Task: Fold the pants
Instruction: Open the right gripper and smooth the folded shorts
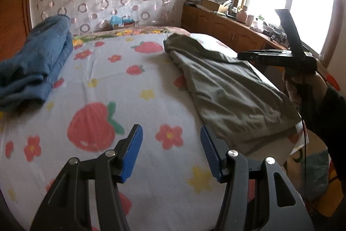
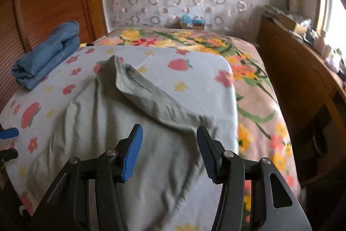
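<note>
Right wrist view first: my right gripper (image 2: pixel 168 151) hangs over the olive-grey pants (image 2: pixel 121 133), jaws about half apart, nothing between the blue pads. No earlier look to compare, so I'll just call it empty. The pants lie lengthwise on the strawberry-print sheet (image 2: pixel 194 66), with one flap doubled over on a diagonal, its far corner peaked up near the middle of the sheet. I'd judge one fold is laid and the next is due.

Left wrist view: my left gripper (image 1: pixel 170 155) is likewise half open and empty, hovering over bare sheet beside the pants' near edge. Next move, as I read it, calls for both grippers to take an end of the bundle and carry it across.

Room: plenty of open sheet to the left. The folded blue jeans (image 1: pixel 36 62) sit well apart at the far left edge. The sheet's right edge runs close beside the pants, so I'd fold leftward.
</note>
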`<state>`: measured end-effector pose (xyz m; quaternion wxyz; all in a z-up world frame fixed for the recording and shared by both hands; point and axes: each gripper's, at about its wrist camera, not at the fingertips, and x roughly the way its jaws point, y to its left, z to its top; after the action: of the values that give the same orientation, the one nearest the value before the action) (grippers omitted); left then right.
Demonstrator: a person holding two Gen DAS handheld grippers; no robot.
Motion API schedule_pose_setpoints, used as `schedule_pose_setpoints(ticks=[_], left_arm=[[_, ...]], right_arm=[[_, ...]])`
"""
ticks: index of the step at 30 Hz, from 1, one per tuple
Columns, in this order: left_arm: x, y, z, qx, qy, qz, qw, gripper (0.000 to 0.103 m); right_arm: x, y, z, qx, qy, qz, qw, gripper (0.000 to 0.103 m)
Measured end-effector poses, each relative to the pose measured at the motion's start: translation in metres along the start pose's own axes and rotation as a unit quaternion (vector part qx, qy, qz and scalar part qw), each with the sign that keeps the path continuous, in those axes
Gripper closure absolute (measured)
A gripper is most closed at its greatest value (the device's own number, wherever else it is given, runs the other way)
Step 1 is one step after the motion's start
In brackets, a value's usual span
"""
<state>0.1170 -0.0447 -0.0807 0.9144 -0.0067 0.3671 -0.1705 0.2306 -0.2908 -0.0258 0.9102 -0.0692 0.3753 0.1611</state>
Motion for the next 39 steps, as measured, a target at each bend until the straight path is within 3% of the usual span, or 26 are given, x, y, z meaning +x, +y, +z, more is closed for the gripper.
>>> schedule_pose_setpoints(ticks=[6, 12, 17, 22, 24, 30, 36, 39], left_arm=[[0.000, -0.002, 0.022, 0.007, -0.012, -0.008, 0.9999, 0.047], [-0.001, -0.004, 0.022, 0.004, -0.011, -0.018, 0.9998, 0.047], [0.001, -0.002, 0.018, 0.000, -0.006, -0.020, 0.9998, 0.047], [0.002, -0.003, 0.014, -0.002, -0.003, -0.021, 0.9998, 0.047], [0.002, -0.004, 0.014, -0.002, -0.001, -0.021, 0.9998, 0.047], [0.003, -0.008, 0.012, 0.004, 0.003, -0.023, 0.9997, 0.047], [0.001, -0.016, 0.005, 0.022, 0.010, -0.035, 0.9991, 0.047], [0.002, -0.019, 0.001, 0.032, 0.019, -0.034, 0.9987, 0.047]], right_arm=[[0.023, 0.020, 0.026, -0.041, 0.021, 0.021, 0.999, 0.050], [0.054, 0.034, 0.040, -0.083, 0.063, 0.019, 0.994, 0.050], [0.080, 0.037, 0.042, -0.109, 0.101, -0.013, 0.989, 0.050], [0.082, 0.005, 0.053, -0.034, 0.080, -0.096, 0.992, 0.050], [0.075, -0.012, 0.055, 0.001, 0.064, -0.103, 0.993, 0.050], [0.048, -0.035, 0.044, 0.039, 0.054, -0.061, 0.996, 0.050], [0.008, -0.020, 0.007, 0.042, 0.051, -0.005, 0.998, 0.050], [-0.008, -0.009, -0.016, 0.039, 0.048, 0.009, 0.998, 0.037]])
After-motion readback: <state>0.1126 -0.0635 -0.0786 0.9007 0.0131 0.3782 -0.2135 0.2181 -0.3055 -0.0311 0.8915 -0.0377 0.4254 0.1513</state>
